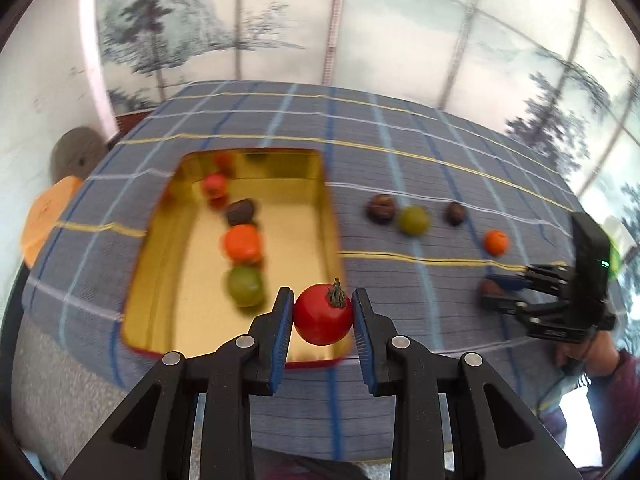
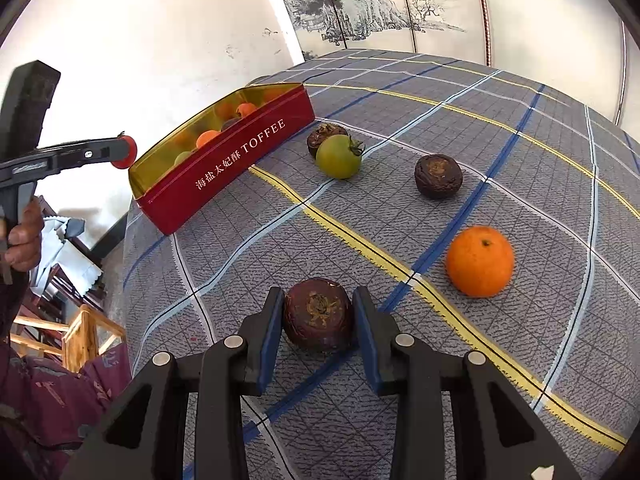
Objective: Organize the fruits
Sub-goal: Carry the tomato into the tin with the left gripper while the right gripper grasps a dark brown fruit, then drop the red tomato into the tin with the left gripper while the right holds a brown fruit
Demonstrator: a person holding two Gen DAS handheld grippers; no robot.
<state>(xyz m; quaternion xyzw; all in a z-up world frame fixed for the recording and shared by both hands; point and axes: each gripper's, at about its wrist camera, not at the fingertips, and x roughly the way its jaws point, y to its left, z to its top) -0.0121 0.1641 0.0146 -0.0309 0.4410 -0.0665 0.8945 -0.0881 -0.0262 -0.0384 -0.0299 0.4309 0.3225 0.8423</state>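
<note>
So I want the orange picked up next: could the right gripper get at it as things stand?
Probably not yet. The right gripper is shut on a dark purple fruit, so its jaws are taken. The orange itself sits close by on the tablecloth, with nothing lying between them.

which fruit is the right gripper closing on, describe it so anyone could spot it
On the plaid tablecloth, right of the red toffee tin, loose fruits lie scattered. It is the dark purple wrinkled fruit between the right gripper fingers, nearest the camera, beside the orange.

Bright daylight; left view motion-blurred, edges fisheye-warped.
</note>
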